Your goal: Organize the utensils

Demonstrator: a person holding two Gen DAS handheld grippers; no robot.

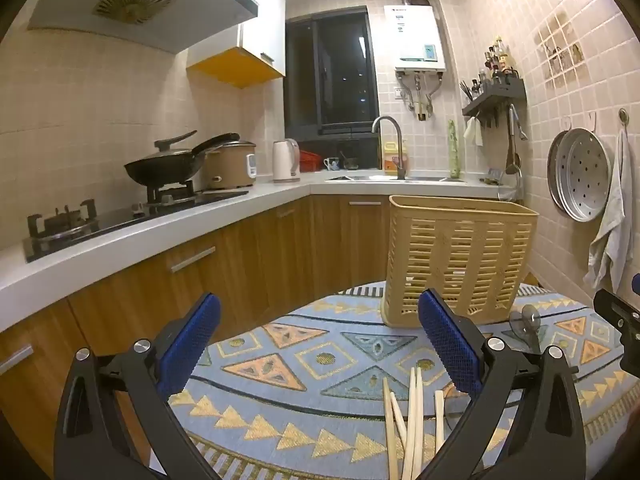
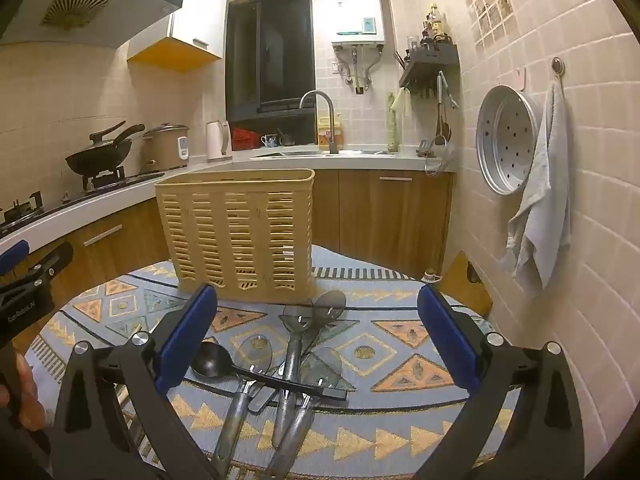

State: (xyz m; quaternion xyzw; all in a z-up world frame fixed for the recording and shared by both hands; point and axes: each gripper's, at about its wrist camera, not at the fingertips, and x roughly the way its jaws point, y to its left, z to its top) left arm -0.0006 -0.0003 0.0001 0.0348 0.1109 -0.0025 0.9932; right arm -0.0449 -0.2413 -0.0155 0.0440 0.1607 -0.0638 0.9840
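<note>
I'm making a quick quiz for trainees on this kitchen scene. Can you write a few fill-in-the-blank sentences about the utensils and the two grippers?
1. The jaws of the left gripper and right gripper are both ____.
2. The chopsticks lie on the patterned ____.
3. The slotted basket stands upright and looks ____ of utensils.
4. A ____ spoon lies across the clear-headed spoons.

Missing words: open; cloth; empty; black

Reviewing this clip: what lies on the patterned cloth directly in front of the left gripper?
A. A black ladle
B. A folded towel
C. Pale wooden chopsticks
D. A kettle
C: in the left wrist view, pale chopsticks lie loose on the cloth between the open left gripper's fingers.
</note>
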